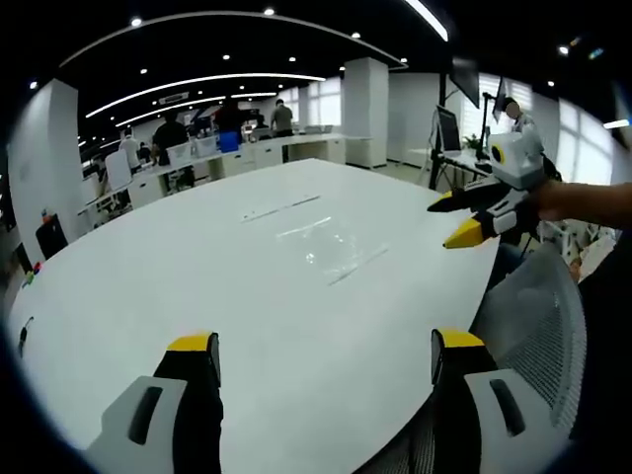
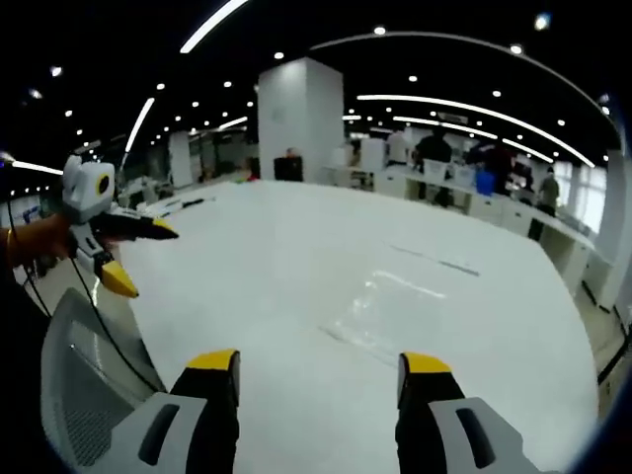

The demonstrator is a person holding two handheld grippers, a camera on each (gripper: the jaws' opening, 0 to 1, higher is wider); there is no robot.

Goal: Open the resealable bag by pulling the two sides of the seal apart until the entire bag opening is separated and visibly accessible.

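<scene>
Both hand-held grippers spread apart and empty, left (image 1: 321,360), right (image 2: 321,375), clear bag (image 1: 326,244) mid-table (image 1: 148,276), untouched, well ahead

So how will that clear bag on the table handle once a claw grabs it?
The clear bag lies flat and thin on the white table, so probably floppy and light. Its glossy film looks slippery, likely sliding when pushed and hard to pinch.

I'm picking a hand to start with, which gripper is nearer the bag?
Right, though not by much. The right gripper hangs just short of the bag; the left gripper is farther back at the table's edge.
</scene>
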